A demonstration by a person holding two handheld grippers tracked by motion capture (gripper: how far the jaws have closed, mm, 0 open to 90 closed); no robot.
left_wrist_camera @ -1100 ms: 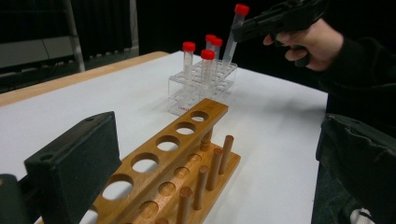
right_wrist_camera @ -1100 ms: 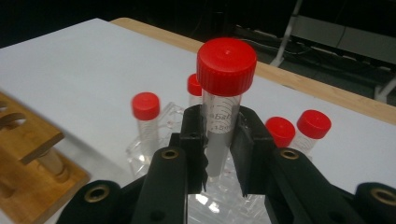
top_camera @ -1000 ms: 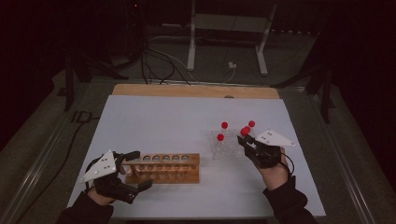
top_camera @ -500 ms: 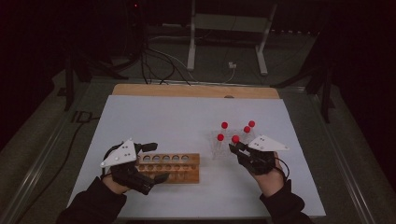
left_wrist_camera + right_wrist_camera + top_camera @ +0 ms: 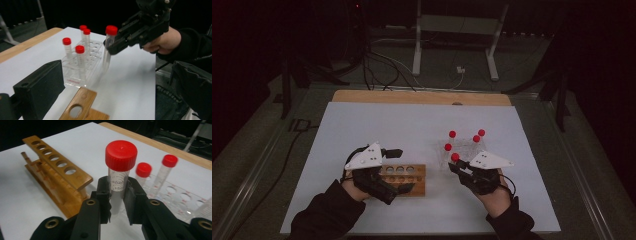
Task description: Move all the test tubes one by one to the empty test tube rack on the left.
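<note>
Red-capped tube (image 5: 117, 182), pinched by the right hand-held gripper (image 5: 117, 195), now lifted out (four remain racked); left hand-held gripper (image 5: 399, 170) spread around wooden rack (image 5: 404, 177), lower center.

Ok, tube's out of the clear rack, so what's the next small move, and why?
Probably carry it left, over the wooden rack. The right hand-held gripper is shut on the red-capped tube, upright and clear of the clear rack. The wooden rack's holes look empty, and the left hand-held gripper flanks its left end.
</note>
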